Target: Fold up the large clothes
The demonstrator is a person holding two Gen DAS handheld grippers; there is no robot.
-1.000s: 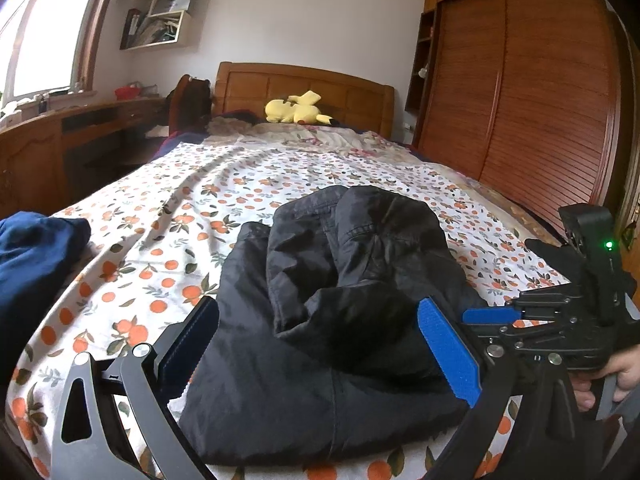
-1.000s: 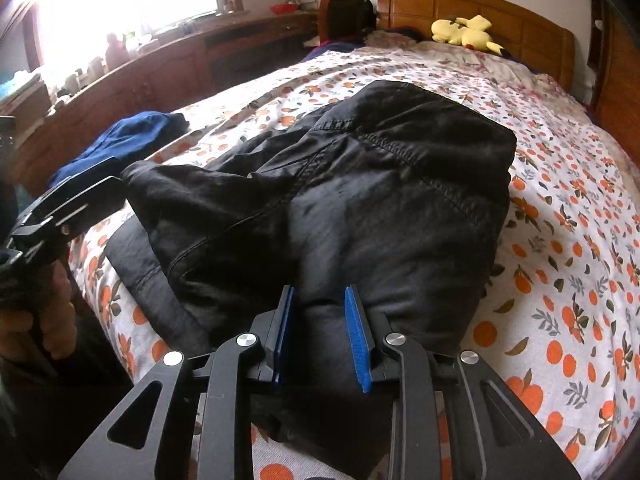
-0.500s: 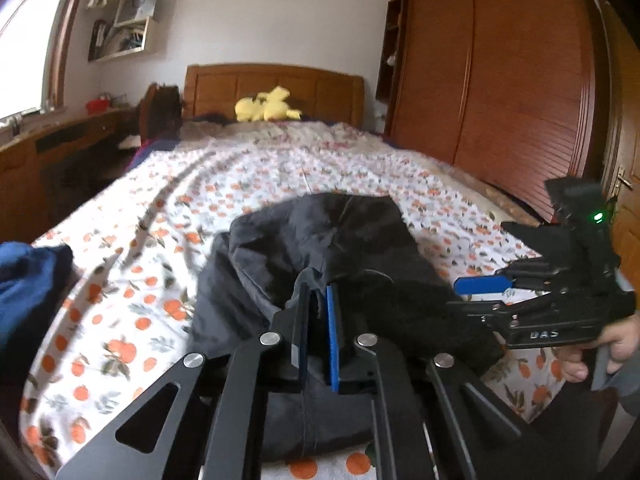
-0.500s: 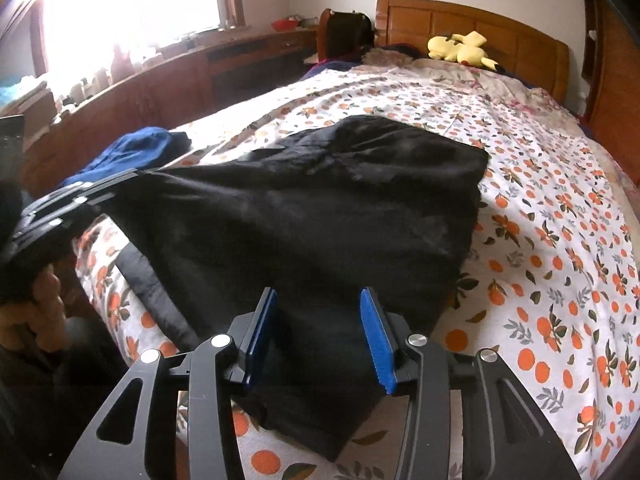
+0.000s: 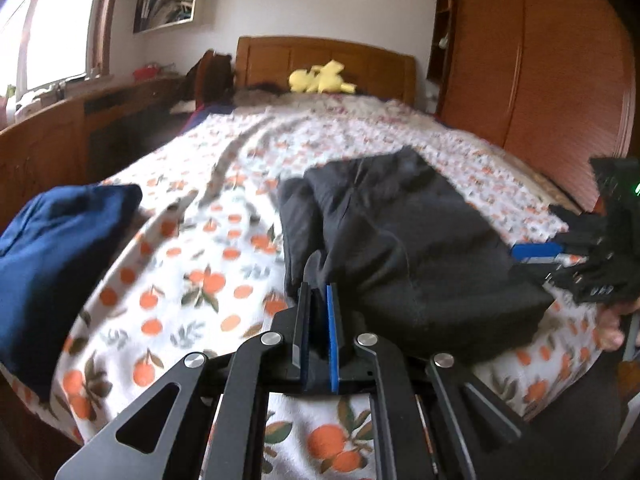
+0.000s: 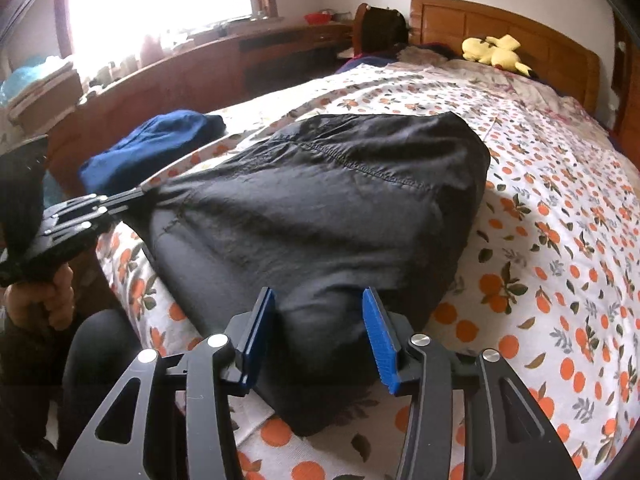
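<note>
A black jacket (image 5: 404,236) lies folded in a thick bundle on the orange-print bedsheet (image 5: 192,280); it also shows in the right wrist view (image 6: 320,216). My left gripper (image 5: 319,292) is shut on a corner of the jacket and pulls the cloth taut to the left; it shows side-on in the right wrist view (image 6: 132,196). My right gripper (image 6: 318,320) is open, its blue pads either side of the jacket's near edge without pinching it; it shows in the left wrist view (image 5: 536,254).
A dark blue garment (image 5: 52,256) lies bundled at the bed's left edge (image 6: 160,144). A yellow plush toy (image 6: 494,54) sits by the wooden headboard (image 5: 320,60). A wooden desk (image 6: 200,68) runs along the left, a wooden wardrobe (image 5: 540,60) on the right.
My left gripper closed on the jacket's corner and drew it out to the left. My right gripper let go of the near edge and opened wide.
</note>
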